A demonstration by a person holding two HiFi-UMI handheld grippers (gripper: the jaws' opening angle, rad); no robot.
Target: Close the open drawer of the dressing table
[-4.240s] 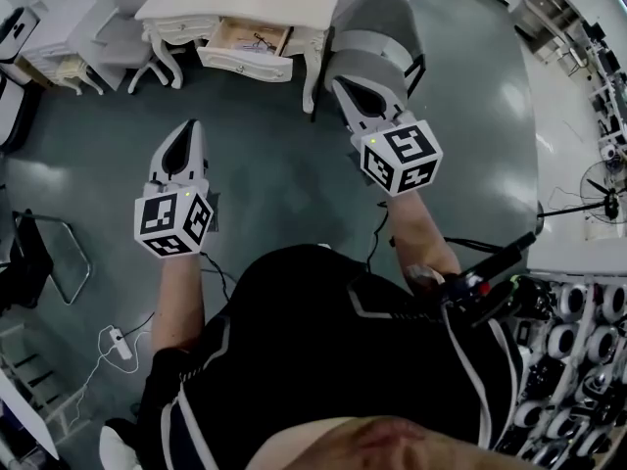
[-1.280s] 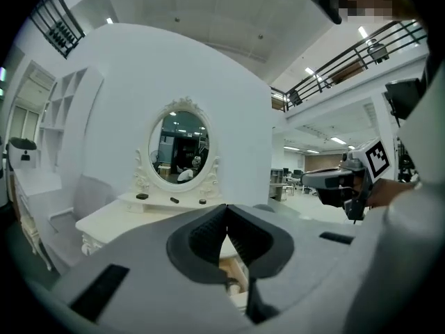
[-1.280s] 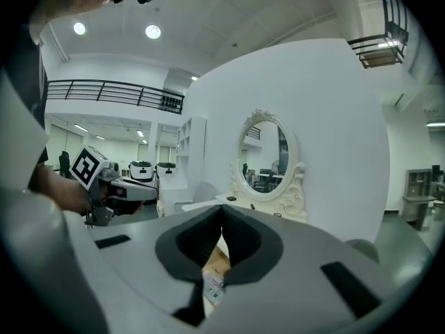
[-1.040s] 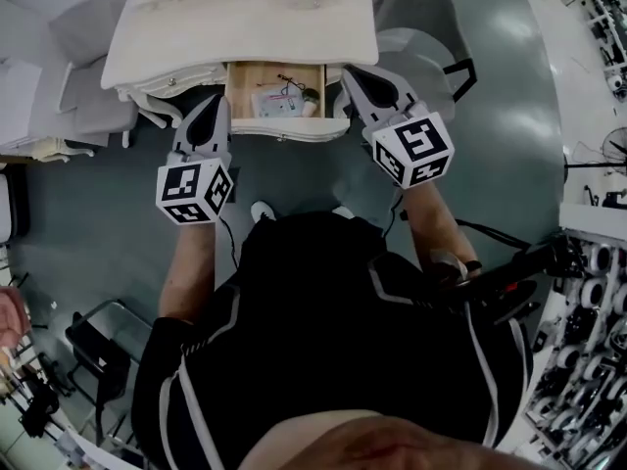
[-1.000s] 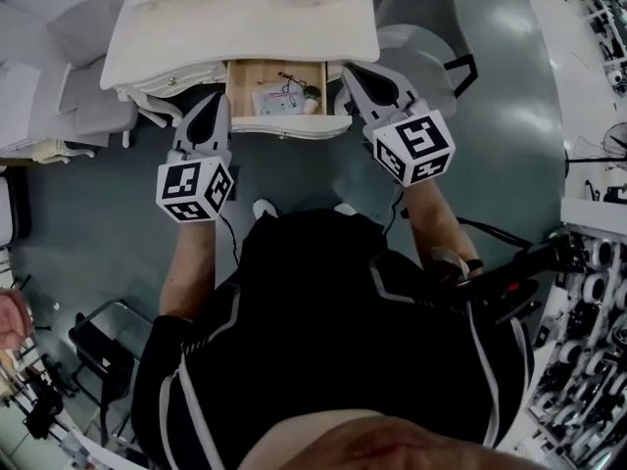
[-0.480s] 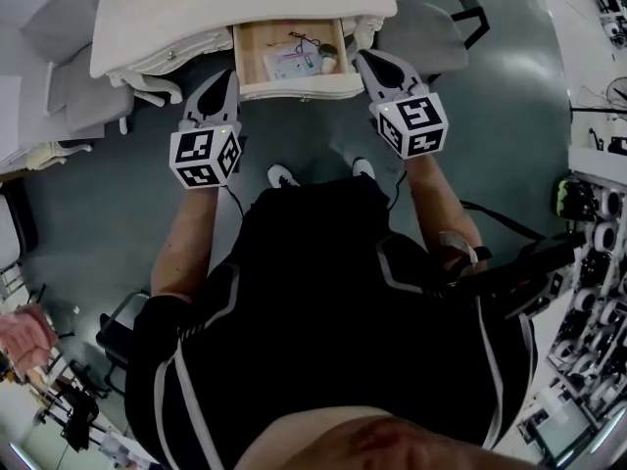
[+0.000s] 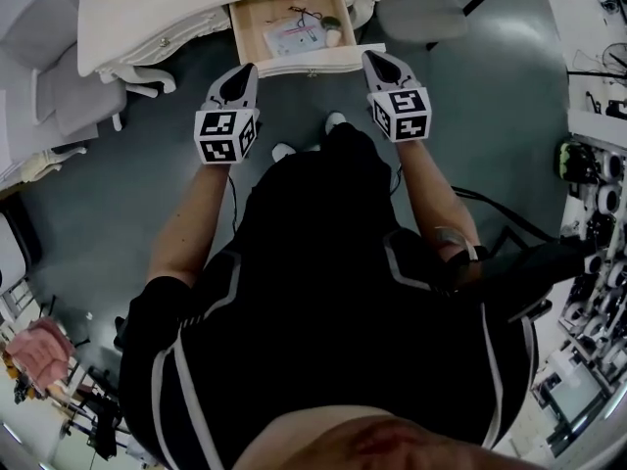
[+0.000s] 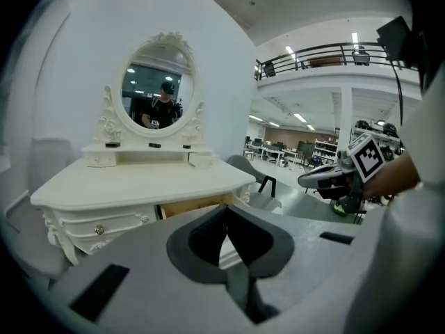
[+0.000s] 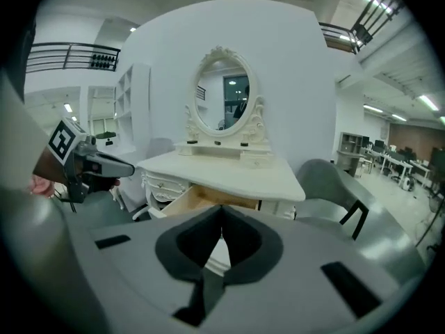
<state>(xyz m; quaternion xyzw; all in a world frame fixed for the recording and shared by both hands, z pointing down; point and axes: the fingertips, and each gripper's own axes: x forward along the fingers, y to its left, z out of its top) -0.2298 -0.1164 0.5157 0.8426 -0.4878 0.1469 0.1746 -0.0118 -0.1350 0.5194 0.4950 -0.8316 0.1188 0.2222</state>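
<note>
Arms outstretched; left tool point(image 7: 247, 70) and right tool point(image 7: 377, 59) before drawer point(image 7: 306, 65).

"What's the person got on?"

"Black short-sleeved top point(image 7: 323, 302), thin white stripes along shoulders and sides; white shoes point(image 7: 336, 122)."

"The grippers?"

"The left gripper point(image 7: 245, 70) and right gripper point(image 7: 374, 59) have pale grey shells, dark inner pads point(image 8: 182, 252), each carrying a white cube point(image 7: 225, 137) printed with black square markers."

The person has reached the dressing table point(image 7: 147, 13). The left gripper point(image 7: 245, 70) and right gripper point(image 7: 378, 59) (formerly well back) now near its drawer's point(image 7: 294, 57) front corners.
</note>
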